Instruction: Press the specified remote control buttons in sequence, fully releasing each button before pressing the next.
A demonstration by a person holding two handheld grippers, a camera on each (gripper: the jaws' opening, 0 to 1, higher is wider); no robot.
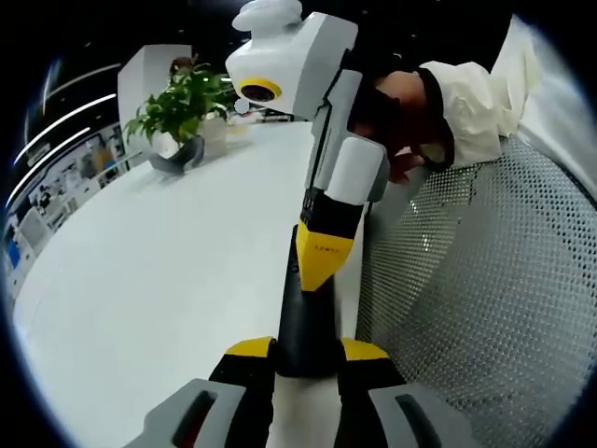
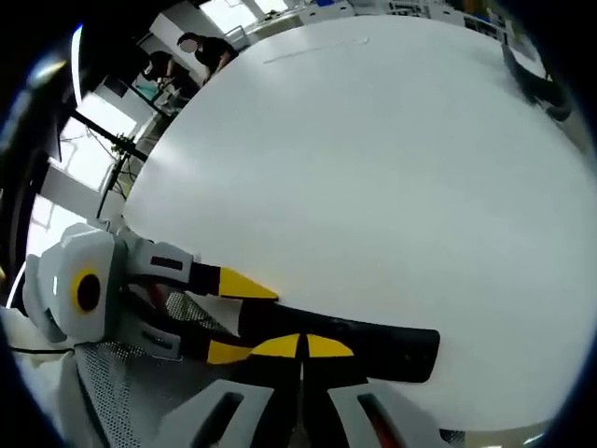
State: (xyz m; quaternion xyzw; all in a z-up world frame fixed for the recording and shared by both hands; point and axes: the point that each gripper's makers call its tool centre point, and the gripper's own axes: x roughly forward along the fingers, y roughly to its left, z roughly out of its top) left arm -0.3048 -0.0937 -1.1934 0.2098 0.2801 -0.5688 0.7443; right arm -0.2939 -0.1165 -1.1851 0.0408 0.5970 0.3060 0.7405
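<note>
In the left gripper view, the left gripper [image 1: 306,359] has its yellow-tipped jaws pinching the near end of the black remote [image 1: 306,317]. The remote sticks out straight ahead from between the jaws. Its far end is hidden under the right gripper [image 1: 322,266], which comes down from above with its jaws pressed together, the tip on the remote. A hand [image 1: 392,117] in a white sleeve [image 1: 471,107] holds that gripper. To the right of the jaws is a white mesh surface [image 1: 485,289]; it may be a chair, but that is hard to tell. To the left of the jaws the white bench [image 1: 159,271] lies wide and bare. Far ahead on it stands a green plant [image 1: 179,112] in a dark pot.

In the right gripper view, the remote lies sideways just past the shut jaws, with the buttons too dark to make out. The left gripper comes in from the left and grips it. The bench goes on, open, to its far edge.
</note>
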